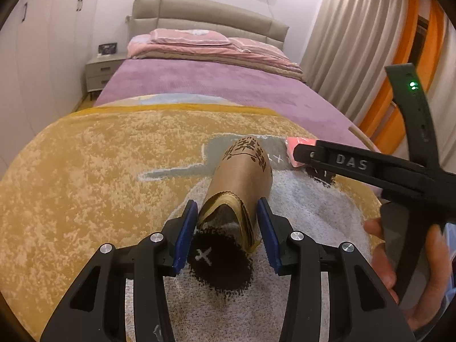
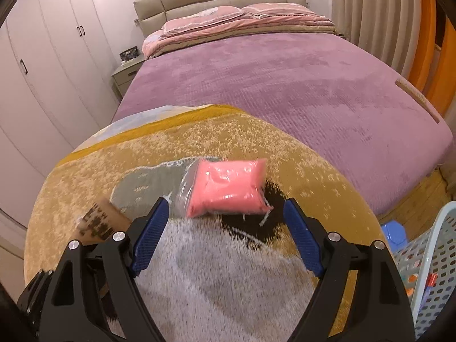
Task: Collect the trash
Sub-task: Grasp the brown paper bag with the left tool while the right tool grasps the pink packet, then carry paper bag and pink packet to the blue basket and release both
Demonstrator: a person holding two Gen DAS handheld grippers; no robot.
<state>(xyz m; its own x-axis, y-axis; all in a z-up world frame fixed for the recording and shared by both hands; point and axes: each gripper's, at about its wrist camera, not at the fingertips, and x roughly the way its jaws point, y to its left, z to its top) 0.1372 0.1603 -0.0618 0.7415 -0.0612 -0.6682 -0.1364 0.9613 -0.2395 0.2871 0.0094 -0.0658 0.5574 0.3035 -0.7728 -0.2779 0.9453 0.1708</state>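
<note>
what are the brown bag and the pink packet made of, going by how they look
The brown bag looks like matte kraft paper: dull tan surface, black printed characters, a zigzag-cut mouth with folded layers. The pink packet looks like glossy clear plastic film around something pink: bright glints and a transparent crinkled edge. What the pink filling is cannot be told.

Hidden, cropped and blurred parts around the yellow blanket (image 2: 119, 159)

In the right wrist view the brown paper bag (image 2: 98, 222) on the blanket is blurred, its print unreadable, its near end behind the gripper body. The perforated basket (image 2: 436, 259) right of the blanket is cropped by the frame edge. In the left wrist view the pink packet (image 1: 295, 148) is mostly hidden behind the right gripper (image 1: 299, 154).
</note>
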